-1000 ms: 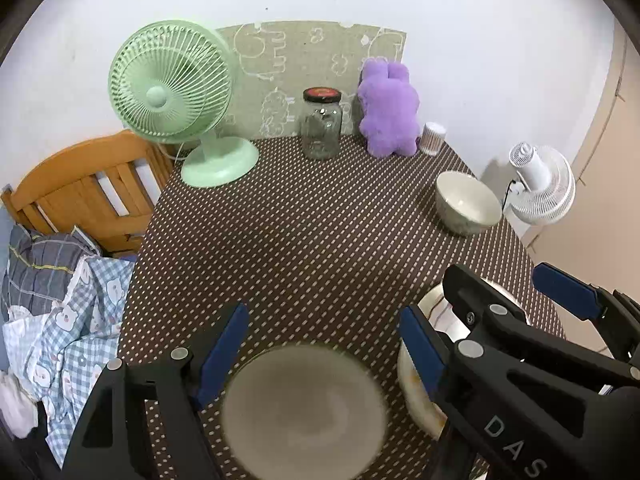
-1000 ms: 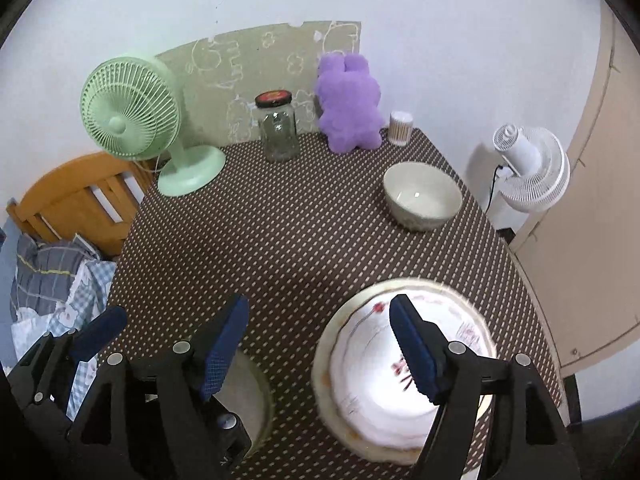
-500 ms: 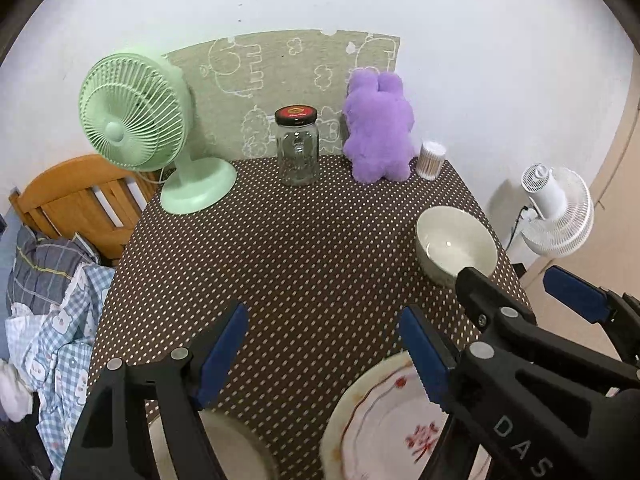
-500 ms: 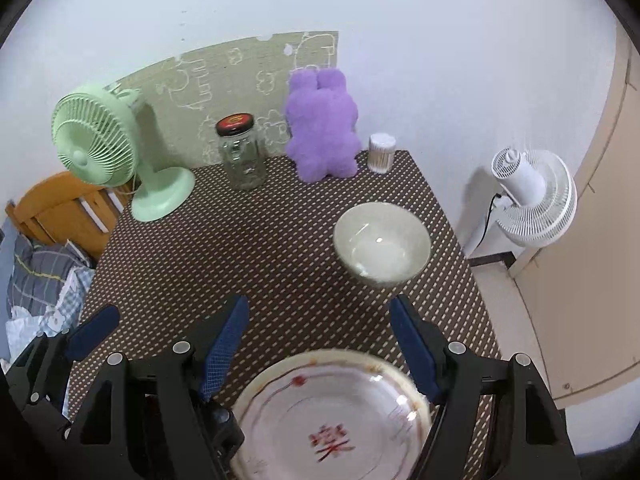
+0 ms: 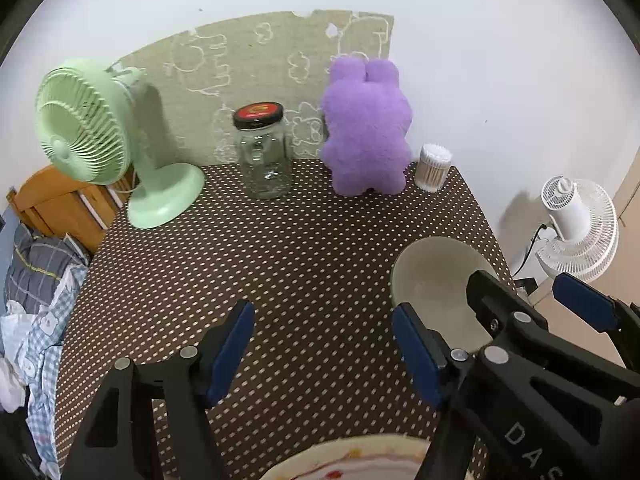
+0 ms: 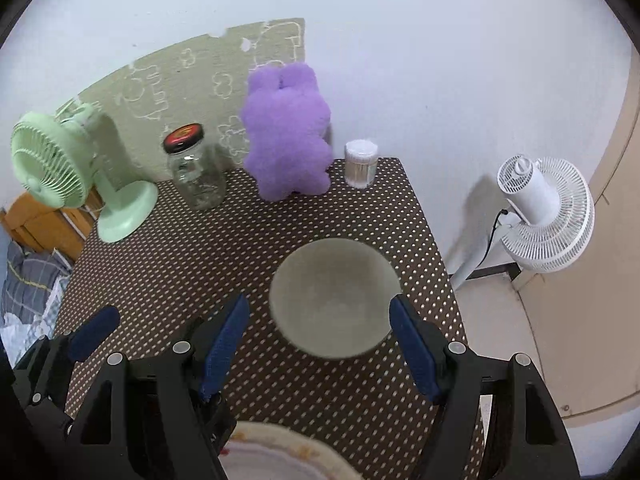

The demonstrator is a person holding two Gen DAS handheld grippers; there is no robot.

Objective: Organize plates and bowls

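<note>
A pale greenish bowl point(image 6: 335, 298) stands on the brown dotted tablecloth point(image 6: 192, 264) near the right edge. My right gripper point(image 6: 319, 345) hovers open over it, and the bowl shows between the blue pads with no pad pressing on it. My left gripper point(image 5: 325, 349) is just to the left over bare cloth; its jaws are closing with nothing between them. In the left wrist view the bowl point(image 5: 430, 280) sits ahead to the right, partly behind the right gripper point(image 5: 532, 300). A white plate with red pattern point(image 5: 352, 462) peeks in at the bottom edge.
Along the back wall stand a green desk fan point(image 5: 92, 136), a glass jar with a black and red lid point(image 5: 264, 152), a purple plush toy point(image 5: 366, 132) and a tub of cotton swabs point(image 5: 432, 168). A white floor fan point(image 6: 544, 216) stands right of the table; a wooden chair and bedding point(image 5: 36, 264) lie left.
Both grippers have moved forward over the table toward the back wall. The plates have slid down out of view, only one rim remaining. The bowl now lies between the right gripper's fingers.
</note>
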